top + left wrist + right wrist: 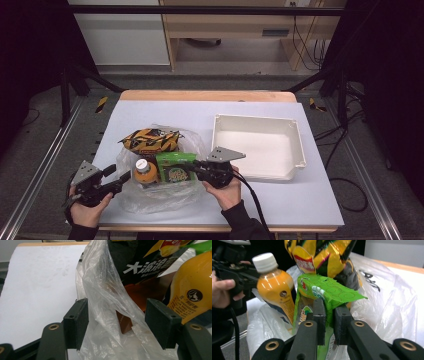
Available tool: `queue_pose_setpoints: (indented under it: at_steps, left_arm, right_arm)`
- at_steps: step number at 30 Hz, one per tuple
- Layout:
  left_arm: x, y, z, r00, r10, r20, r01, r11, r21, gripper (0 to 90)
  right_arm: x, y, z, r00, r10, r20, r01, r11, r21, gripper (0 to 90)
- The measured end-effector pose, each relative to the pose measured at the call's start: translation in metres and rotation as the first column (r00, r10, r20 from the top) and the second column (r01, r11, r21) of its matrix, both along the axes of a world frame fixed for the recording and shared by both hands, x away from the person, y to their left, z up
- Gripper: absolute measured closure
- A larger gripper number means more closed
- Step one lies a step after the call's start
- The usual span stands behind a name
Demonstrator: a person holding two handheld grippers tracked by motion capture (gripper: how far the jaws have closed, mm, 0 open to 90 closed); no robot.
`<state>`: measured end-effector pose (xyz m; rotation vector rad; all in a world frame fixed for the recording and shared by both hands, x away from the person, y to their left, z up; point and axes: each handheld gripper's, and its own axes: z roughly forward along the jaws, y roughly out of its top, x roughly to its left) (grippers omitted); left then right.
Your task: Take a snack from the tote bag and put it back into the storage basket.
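A: Step in hand, by my reading: drawing the green snack packet [322, 293] out of the clear plastic bag [150, 192], most likely bound for the white tray [295, 145] at three o'clock of the bag. What does it call for?

B: A straight lift on the packet's top seam, slow enough that the film does not ride up with it. The orange drink bottle [143, 171] stands just beside the packet at its nine o'clock and could tip if brushed. The yellow-and-black crisp bag [150, 140] lies at twelve o'clock, out of the path.

A: The right gripper [329, 315]?

B: Jaws nearly together, pinching the packet's crimped upper edge; the green foil is squeezed flat between the pads.

A: And the left gripper [117, 322]?

B: Jaws stand wide. Bag film bunches between them and lies against the pads, but whether they press it I cannot tell. A firm hold there would keep the bag down during the lift.
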<state>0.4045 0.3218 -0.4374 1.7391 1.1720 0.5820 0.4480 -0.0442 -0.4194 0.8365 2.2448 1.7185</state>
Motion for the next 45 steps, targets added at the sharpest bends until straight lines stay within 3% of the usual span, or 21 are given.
queue_pose_setpoints:
  at_steps: [11, 23, 28, 36, 45]
  left_arm:
    - [0.0, -0.002, -0.001, 1.0, -0.003, -0.006, 0.003, 1.0, 0.005, 35.4]
    - [0.0, -0.001, 0.0, 1.0, -0.002, -0.003, 0.002, 1.0, 0.005, 35.3]
    - [0.001, -0.003, -0.001, 0.9999, -0.006, -0.009, 0.006, 0.9999, 0.015, 35.3]
    - [0.0, -0.002, 0.001, 1.0, -0.008, 0.001, 0.008, 1.0, 0.001, 35.0]
    - [-0.004, 0.002, 0.018, 0.9988, -0.001, 0.049, 0.002, 0.9998, -0.018, 31.9]
  right_arm:
    - [-0.009, -0.007, 0.016, 0.9942, -0.029, 0.103, 0.02, 0.996, 0.085, 83.1]
    - [-0.011, -0.008, 0.042, 0.9845, -0.031, 0.173, 0.014, 0.995, 0.096, 83.2]
    - [-0.013, -0.009, 0.052, 0.9749, -0.047, 0.217, 0.021, 0.992, 0.121, 83.3]
    - [-0.011, -0.008, 0.074, 0.9663, -0.057, 0.251, 0.023, 0.991, 0.134, 83.3]
    - [-0.014, -0.027, 0.092, 0.9581, -0.085, 0.274, 0.045, 0.988, 0.147, 83.2]
